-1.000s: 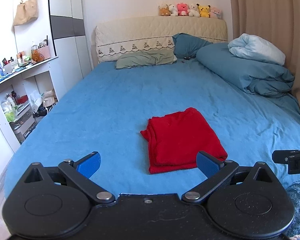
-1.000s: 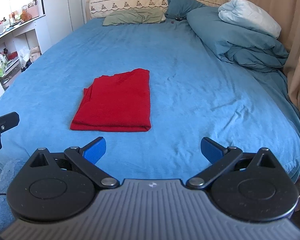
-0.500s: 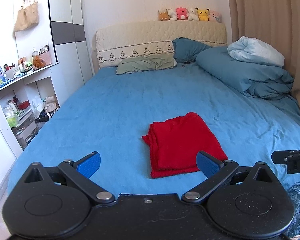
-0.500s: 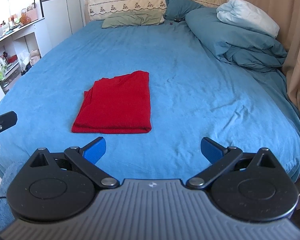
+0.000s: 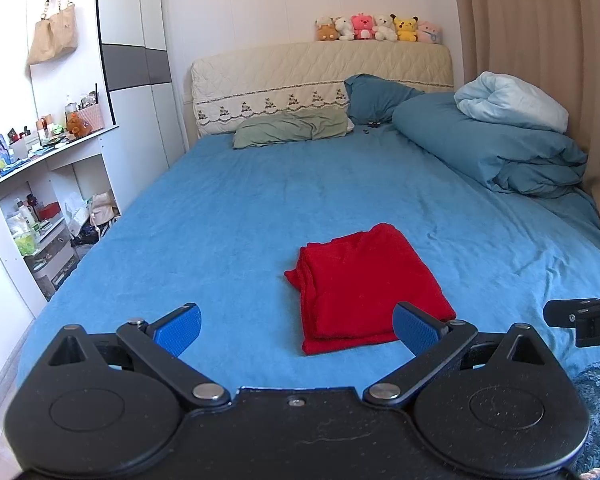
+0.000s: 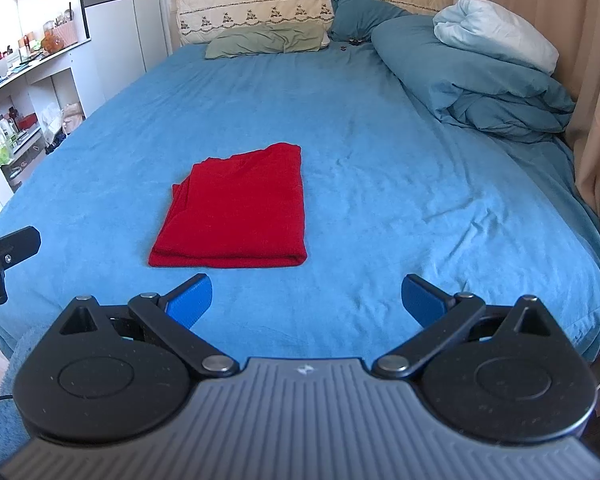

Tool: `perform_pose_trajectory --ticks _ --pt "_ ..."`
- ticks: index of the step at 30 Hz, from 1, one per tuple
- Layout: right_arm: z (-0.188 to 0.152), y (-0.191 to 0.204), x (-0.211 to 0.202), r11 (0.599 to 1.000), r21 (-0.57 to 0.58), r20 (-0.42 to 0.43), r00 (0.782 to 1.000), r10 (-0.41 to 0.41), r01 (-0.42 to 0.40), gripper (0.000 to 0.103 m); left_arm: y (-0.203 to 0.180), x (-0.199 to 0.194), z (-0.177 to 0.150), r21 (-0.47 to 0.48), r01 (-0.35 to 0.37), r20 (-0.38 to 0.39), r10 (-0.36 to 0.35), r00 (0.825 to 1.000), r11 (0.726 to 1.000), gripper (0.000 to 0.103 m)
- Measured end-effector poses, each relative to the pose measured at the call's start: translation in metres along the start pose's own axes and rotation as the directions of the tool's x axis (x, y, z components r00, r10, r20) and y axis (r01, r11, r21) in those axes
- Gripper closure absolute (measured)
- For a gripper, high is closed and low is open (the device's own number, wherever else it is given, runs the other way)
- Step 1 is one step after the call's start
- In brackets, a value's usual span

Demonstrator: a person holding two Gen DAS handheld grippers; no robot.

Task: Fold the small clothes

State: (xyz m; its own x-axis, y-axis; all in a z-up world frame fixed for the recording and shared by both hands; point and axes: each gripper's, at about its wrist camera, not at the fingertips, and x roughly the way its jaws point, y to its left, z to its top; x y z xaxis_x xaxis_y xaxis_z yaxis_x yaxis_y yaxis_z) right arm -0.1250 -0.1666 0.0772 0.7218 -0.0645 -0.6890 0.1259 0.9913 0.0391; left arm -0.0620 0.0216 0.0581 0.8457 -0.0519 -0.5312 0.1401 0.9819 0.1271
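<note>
A red garment (image 5: 366,284) (image 6: 236,214) lies folded into a flat rectangle on the blue bed sheet (image 5: 260,208) (image 6: 380,160), near the foot of the bed. My left gripper (image 5: 298,330) hovers open just short of its near edge, nothing between the blue pads. My right gripper (image 6: 306,298) is open too, held back from the cloth and a little to its right. Neither gripper touches the garment. Each view catches a bit of the other gripper at its side edge.
A bunched blue duvet (image 5: 500,148) (image 6: 480,80) with a pale blanket on top lies at the back right beside a beige curtain (image 6: 596,80). Pillows (image 5: 292,132) rest against the headboard. White shelves (image 5: 40,200) full of small items stand left of the bed.
Both grippers have drawn back and risen slightly from the folded red garment, which lies still. Jaws stay open throughout.
</note>
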Motion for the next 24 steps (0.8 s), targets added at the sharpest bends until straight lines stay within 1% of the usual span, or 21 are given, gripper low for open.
perform_pose_trajectory --ticks 24 --pt "0.0001 -0.0078 -0.0013 1.000 -0.001 -0.008 1.000 0.007 -0.007 0.000 0.0010 -0.0025 0.0010 0.000 0.000 0.001 0.000 1.000 1.000 0.000"
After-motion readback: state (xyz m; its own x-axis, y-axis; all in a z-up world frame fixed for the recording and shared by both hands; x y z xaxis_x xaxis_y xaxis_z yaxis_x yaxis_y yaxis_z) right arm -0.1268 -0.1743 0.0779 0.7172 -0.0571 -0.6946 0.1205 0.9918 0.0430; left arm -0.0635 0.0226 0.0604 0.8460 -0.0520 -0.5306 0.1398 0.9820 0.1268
